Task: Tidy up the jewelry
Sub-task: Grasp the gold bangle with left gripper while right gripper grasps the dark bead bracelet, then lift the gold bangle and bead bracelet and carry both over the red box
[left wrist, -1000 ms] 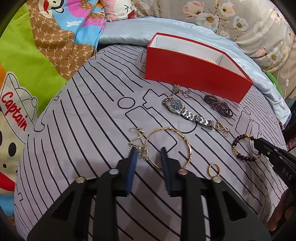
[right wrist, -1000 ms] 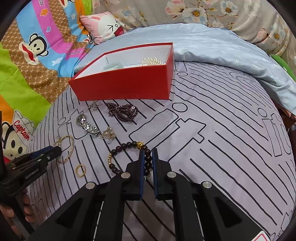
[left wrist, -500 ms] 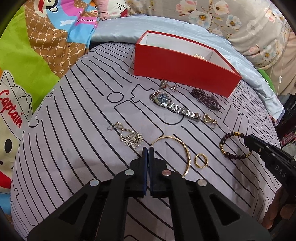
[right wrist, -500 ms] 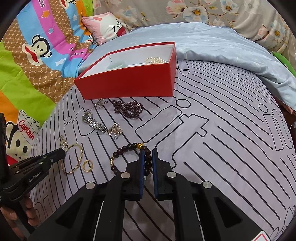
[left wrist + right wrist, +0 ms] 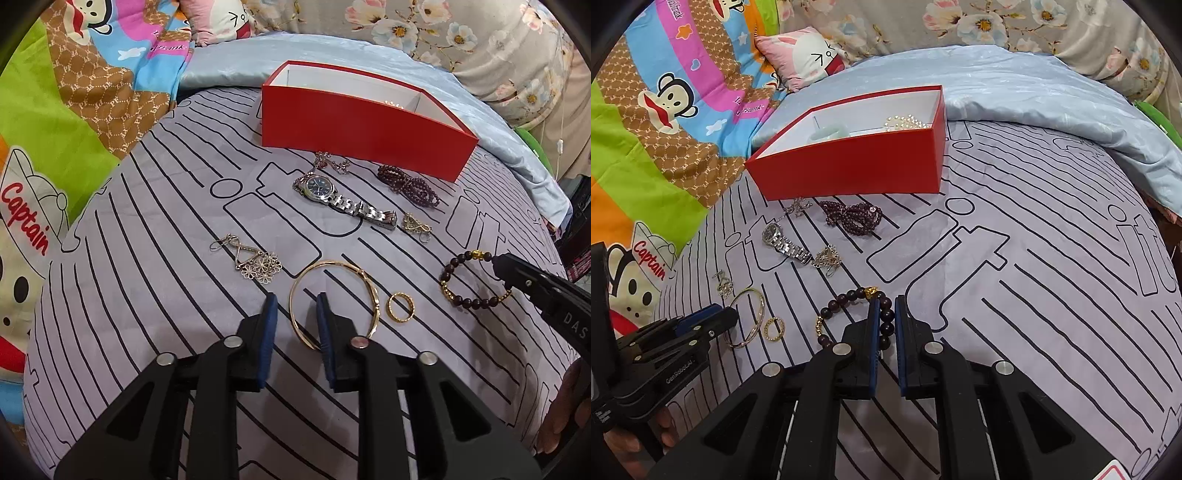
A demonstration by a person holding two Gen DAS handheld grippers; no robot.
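Left gripper (image 5: 295, 306), jaws just reopened, stands slightly spread astride the near-left rim of the gold bangle (image 5: 334, 301) without pressing it (a small gold ring (image 5: 400, 307) lies just right); the red box (image 5: 365, 134) sits far behind. From the right wrist, the right gripper (image 5: 886, 314) is pinched on the dark bead bracelet (image 5: 849, 314), watch (image 5: 783, 242) and purple beads (image 5: 855, 218) farther off.

Watch (image 5: 343, 199) lies before the box (image 5: 362, 129), bangle (image 5: 332, 302) nearer
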